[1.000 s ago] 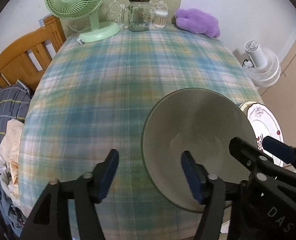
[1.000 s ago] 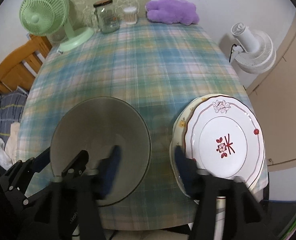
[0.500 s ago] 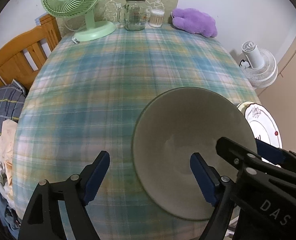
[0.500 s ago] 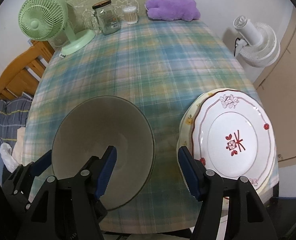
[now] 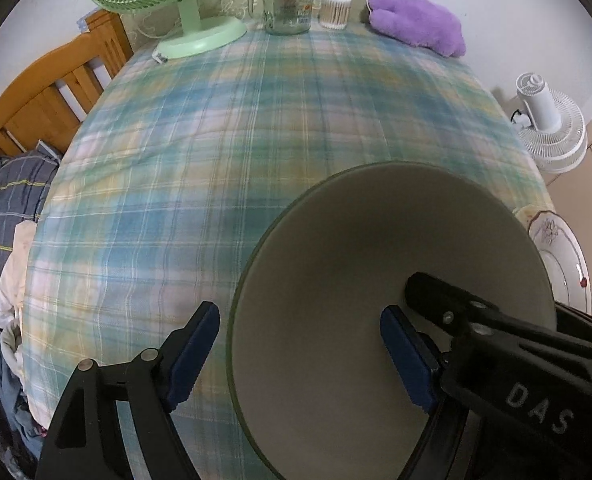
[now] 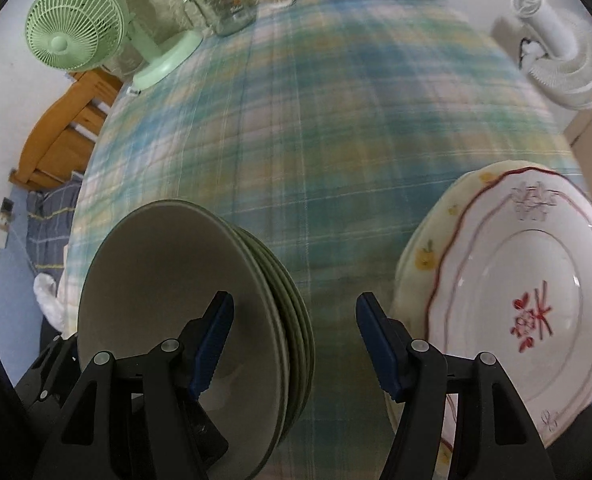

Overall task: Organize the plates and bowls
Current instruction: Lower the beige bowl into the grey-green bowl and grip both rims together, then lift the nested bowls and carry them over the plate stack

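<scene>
The plaid tablecloth (image 6: 335, 128) smears with motion blur; the floral plate (image 5: 563, 256) is half hidden behind the green bowl (image 5: 375, 280)

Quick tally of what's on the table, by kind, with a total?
Green bowls, nested: 4, going by the rims showing
Plates, stacked: 2
Green fan: 1
Glass jar: 1
Cotton swab tub: 1
Purple plush toy: 1
Total: 10
</scene>
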A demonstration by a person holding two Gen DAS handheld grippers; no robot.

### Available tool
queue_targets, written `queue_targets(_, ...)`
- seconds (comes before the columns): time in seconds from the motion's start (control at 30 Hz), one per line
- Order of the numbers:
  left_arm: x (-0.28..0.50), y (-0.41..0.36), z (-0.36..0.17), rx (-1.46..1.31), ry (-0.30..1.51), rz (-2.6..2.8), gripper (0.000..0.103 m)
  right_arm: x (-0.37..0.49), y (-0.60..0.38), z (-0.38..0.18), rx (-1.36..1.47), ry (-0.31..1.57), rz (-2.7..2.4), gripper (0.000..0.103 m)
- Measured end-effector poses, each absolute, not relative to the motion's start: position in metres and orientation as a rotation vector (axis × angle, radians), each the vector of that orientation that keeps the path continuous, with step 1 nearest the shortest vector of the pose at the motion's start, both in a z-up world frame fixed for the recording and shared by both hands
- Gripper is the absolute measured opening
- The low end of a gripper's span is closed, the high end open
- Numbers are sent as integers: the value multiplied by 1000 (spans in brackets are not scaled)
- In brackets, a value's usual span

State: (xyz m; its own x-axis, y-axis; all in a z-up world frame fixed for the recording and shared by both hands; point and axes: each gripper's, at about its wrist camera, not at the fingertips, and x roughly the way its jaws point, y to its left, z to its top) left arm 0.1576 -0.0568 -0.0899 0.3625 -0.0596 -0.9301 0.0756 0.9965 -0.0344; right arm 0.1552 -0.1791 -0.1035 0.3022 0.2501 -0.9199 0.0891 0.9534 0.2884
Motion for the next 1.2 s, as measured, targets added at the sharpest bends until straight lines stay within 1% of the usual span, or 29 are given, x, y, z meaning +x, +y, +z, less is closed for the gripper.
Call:
queue_targets(0.2, 160, -53, -89, 6, 1193, -79, 84, 167, -180, -113, 345, 1283, 207, 66)
queue_targets(0.37, 157, -51, -90, 12, 1195, -99, 84, 168, -178, -115, 338, 1290, 245, 62)
queue_targets(0.43, 158, -49, -90, 18, 1198, -99, 84, 165, -177, -113, 337, 1289, 263, 51)
queue_targets(0.83, 165, -40, -95, -33, 1172, -235, 83, 162, -169, -109, 340, 1289, 188, 51)
queue_targets(0.93, 165, -39, -95, -54, 1161, -273, 79, 160, -166, -106, 326, 1285, 147, 49)
queue_targets(1.0, 165, -40, -95, -65, 1148, -311, 72, 159, -165, -105, 315, 1277, 123, 49)
queue_targets(1.07, 164, -41, -93, -84, 1137, -362, 56, 157, -164, -103, 307, 1263, 104, 48)
queue_targets(1.1, 164, -42, -93, -88, 1133, -378, 52, 157, -165, -103, 307, 1257, 101, 48)
queue_targets(1.2, 164, -42, -93, -98, 1131, -392, 51, 155, -169, -103, 322, 1241, 100, 47)
